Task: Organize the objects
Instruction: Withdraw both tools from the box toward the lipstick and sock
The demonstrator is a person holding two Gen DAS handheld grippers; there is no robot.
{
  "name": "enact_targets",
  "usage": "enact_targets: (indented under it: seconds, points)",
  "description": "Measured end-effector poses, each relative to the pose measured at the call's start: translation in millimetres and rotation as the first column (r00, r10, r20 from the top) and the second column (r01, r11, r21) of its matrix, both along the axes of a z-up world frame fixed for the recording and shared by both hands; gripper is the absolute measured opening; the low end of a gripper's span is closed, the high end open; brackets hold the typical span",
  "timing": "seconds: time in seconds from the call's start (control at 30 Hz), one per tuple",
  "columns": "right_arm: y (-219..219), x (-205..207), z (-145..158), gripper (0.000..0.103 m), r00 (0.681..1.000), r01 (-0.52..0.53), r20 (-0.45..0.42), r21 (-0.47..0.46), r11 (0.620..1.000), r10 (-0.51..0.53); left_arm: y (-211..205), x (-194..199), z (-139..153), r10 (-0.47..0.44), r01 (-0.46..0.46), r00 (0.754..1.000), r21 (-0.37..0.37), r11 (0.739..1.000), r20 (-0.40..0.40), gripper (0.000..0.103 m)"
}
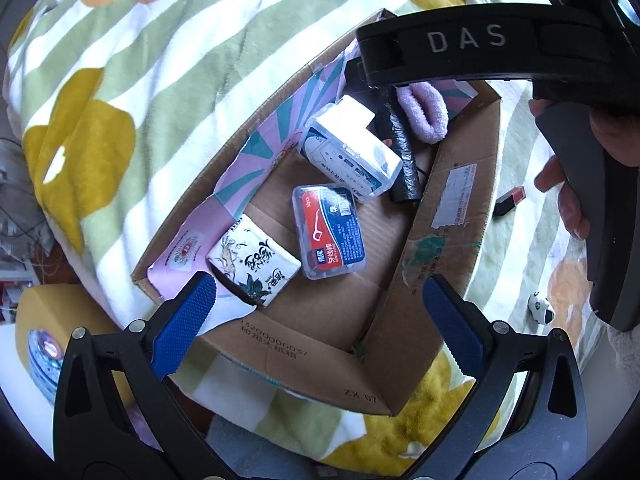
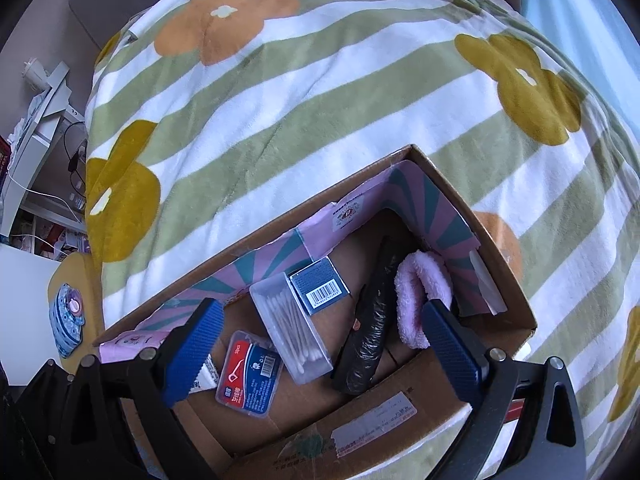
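An open cardboard box (image 1: 448, 240) lies on a striped flower blanket (image 1: 168, 64). Inside are a tissue pack (image 1: 254, 266), a red-and-blue floss pick case (image 1: 329, 231), a clear cotton swab box (image 1: 354, 152), a black wrapped roll (image 1: 400, 148) and a pink fluffy band (image 1: 424, 110). My left gripper (image 1: 320, 312) is open and empty above the box's near corner. My right gripper (image 2: 324, 344) is open and empty above the box (image 2: 516, 300), over the floss case (image 2: 250, 376), swab box (image 2: 290, 328), black roll (image 2: 370, 332) and pink band (image 2: 416, 300). The right gripper's black body (image 1: 472, 48) hangs over the box's far end.
A lipstick (image 1: 510, 200) and a small panda figure (image 1: 540, 307) lie on the blanket right of the box. A yellow stool with a blue patterned object (image 2: 66, 320) stands at the bed's left edge. A white desk with cables (image 2: 40, 120) is further left.
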State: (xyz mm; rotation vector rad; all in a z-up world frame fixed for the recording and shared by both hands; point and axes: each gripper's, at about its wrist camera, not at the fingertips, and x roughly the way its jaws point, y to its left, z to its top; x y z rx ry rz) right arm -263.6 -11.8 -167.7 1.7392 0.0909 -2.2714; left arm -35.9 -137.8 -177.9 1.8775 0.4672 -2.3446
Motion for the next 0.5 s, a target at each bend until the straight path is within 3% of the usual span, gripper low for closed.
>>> enact_targets:
  seconds: [0.27,0.5]
  points:
    - [17,35,53,0.099,0.997,0.069,-0.046,-0.011,0.998,-0.069,1,9,44,-0.048,0.048,0.998,-0.008,0.999,-0.045,0.103]
    - [44,78,93,0.099,0.979,0.18,-0.089,-0.021,0.983,-0.181,12,9,78,-0.151,0.148,0.985,-0.048,0.988,-0.081,0.103]
